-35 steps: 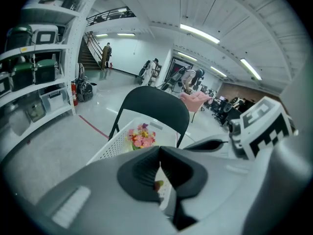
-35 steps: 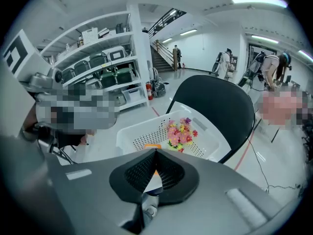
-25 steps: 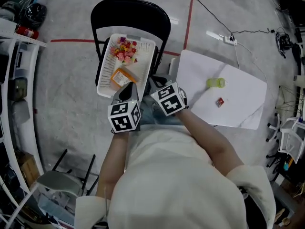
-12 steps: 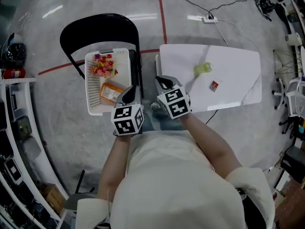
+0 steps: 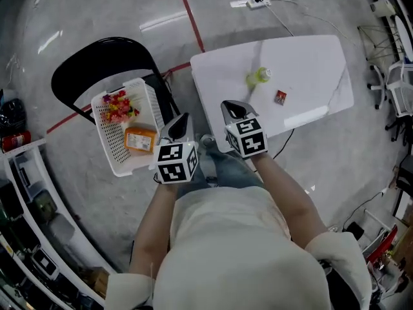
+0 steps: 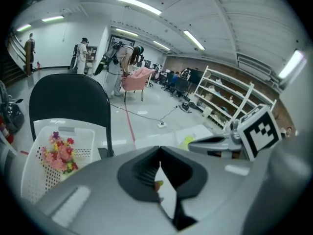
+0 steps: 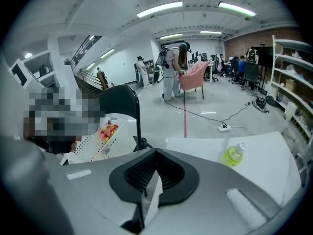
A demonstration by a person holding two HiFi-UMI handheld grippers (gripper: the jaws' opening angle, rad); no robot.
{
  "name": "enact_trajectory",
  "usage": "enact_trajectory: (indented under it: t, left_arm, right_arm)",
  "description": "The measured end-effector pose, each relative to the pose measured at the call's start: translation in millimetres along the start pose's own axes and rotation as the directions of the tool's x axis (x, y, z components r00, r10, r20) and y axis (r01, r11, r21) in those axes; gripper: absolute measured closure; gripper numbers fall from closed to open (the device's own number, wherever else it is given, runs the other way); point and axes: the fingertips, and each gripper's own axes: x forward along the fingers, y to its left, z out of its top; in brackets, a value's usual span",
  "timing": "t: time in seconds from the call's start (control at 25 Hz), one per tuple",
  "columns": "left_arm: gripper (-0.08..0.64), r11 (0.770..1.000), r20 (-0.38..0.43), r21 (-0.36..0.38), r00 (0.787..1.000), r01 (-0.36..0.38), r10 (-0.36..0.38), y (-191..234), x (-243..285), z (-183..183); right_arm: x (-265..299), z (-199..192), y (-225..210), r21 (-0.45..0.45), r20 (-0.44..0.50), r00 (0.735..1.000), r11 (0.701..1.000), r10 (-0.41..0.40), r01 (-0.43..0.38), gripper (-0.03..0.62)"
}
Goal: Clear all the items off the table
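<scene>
My left gripper (image 5: 181, 123) and right gripper (image 5: 233, 107) are both closed and empty, so I judge the next fetch is the small yellow-green plastic bottle (image 5: 257, 77) on the white rectangular table (image 5: 310, 70), needing the right jaws opened.

The left tool (image 5: 181, 123) and right tool (image 5: 233, 108) sit side by side, angled downward, jaws closed and empty.

Small red item (image 5: 280, 97) on counter (image 5: 316, 63): too small to identify. Orange packet (image 5: 139, 139) in basket (image 5: 108, 141): print unreadable. Chair (image 5: 87, 82) seat mostly hidden under basket. Left gripper view: green bottle (image 6: 187, 140) half hidden behind right gripper (image 6: 192, 144).
</scene>
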Motion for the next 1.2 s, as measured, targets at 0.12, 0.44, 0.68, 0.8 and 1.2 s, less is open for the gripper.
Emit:
enact_trajectory:
  t: [0.12, 0.44, 0.68, 0.8, 1.2]
  left_arm:
    - [0.552, 1.0, -0.022, 0.019, 0.999, 0.025, -0.024, -16, 16, -6]
    - [0.552, 0.995, -0.063, 0.062, 0.996, 0.072, -0.068, -52, 59, -26]
    - [0.552, 0.995, -0.09, 0.081, 0.995, 0.051, -0.044, -57, 92, -49]
    - [0.552, 0.995, -0.107, 0.086, 0.993, 0.058, -0.049, -61, 103, -60]
    - [0.552, 0.997, -0.134, 0.057, 0.99, 0.056, -0.048, -67, 132, -86]
  right_arm:
    - [0, -17, -25, 0.02, -0.015, 0.999, 0.999, -0.03, 0.031, 0.592]
    - [13, -65, -98, 0.09, -0.057, 0.99, 0.987, -0.128, 0.133, 0.592]
    - [36, -100, -149, 0.136, -0.086, 0.982, 0.975, -0.167, 0.178, 0.543]
    - [49, -111, -170, 0.171, -0.088, 0.978, 0.965, -0.189, 0.201, 0.478]
    - [96, -137, -216, 0.193, -0.071, 0.973, 0.954, -0.22, 0.229, 0.291]
